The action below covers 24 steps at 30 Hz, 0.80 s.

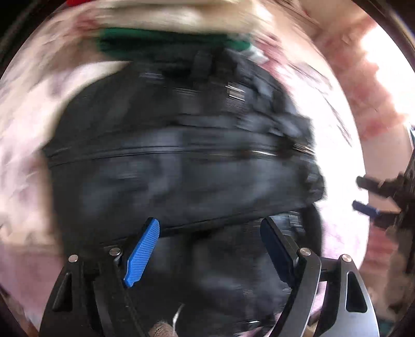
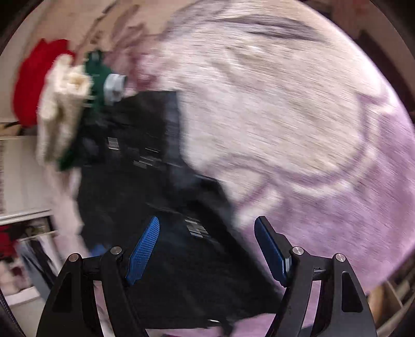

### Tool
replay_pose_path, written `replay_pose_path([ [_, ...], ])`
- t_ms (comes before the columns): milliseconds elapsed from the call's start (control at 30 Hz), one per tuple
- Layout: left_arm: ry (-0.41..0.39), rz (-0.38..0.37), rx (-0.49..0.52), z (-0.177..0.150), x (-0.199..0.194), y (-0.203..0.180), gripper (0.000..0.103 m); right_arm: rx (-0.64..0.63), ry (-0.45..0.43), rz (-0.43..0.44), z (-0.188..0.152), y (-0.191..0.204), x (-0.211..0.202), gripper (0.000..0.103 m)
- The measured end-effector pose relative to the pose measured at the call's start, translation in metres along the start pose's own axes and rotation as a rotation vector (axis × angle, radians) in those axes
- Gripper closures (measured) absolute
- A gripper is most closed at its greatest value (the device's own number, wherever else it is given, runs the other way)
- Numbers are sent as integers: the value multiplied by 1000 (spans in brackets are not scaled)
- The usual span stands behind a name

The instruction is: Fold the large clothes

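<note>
A large dark navy garment (image 1: 181,168) lies spread on a pale pink patterned blanket (image 1: 23,145). Both views are motion-blurred. My left gripper (image 1: 210,241) is open just above the garment's near part, holding nothing. In the right wrist view the same garment (image 2: 145,202) lies to the left on the blanket (image 2: 298,124). My right gripper (image 2: 206,243) is open and empty over the garment's near edge. The right gripper also shows at the right edge of the left wrist view (image 1: 368,197), over the blanket beside the garment.
Folded clothes lie beyond the garment: a green one (image 1: 166,41) and a cream one (image 1: 181,18), seen also in the right wrist view as cream (image 2: 62,103), green (image 2: 96,70) and red (image 2: 33,80). White furniture (image 2: 23,176) stands at the left.
</note>
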State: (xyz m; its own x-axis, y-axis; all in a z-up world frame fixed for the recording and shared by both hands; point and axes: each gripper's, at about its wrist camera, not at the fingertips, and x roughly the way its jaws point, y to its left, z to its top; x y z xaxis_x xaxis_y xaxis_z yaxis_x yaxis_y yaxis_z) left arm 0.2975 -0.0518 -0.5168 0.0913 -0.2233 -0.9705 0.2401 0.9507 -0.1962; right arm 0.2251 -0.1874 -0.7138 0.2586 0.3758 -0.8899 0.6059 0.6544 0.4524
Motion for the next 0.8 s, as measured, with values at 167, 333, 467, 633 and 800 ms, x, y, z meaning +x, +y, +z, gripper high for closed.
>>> replay_pose_path([
  [167,-10,305,-163,3,14,101,24,-166,78,-103,17,54,53,25],
  [333,30,313,-273,8,45,161,21,-308,64,-277,17,85,81,94],
  [467,49,308,-242,16,55,165,13,-404,-146,-312,12,114,47,100],
  [633,30,248,-268,-2,24,181,12,-358,-28,-352,37,91,79,101],
  [800,46,262,-221,-104,-29,185,12,-275,62,-221,19,36,40,59],
])
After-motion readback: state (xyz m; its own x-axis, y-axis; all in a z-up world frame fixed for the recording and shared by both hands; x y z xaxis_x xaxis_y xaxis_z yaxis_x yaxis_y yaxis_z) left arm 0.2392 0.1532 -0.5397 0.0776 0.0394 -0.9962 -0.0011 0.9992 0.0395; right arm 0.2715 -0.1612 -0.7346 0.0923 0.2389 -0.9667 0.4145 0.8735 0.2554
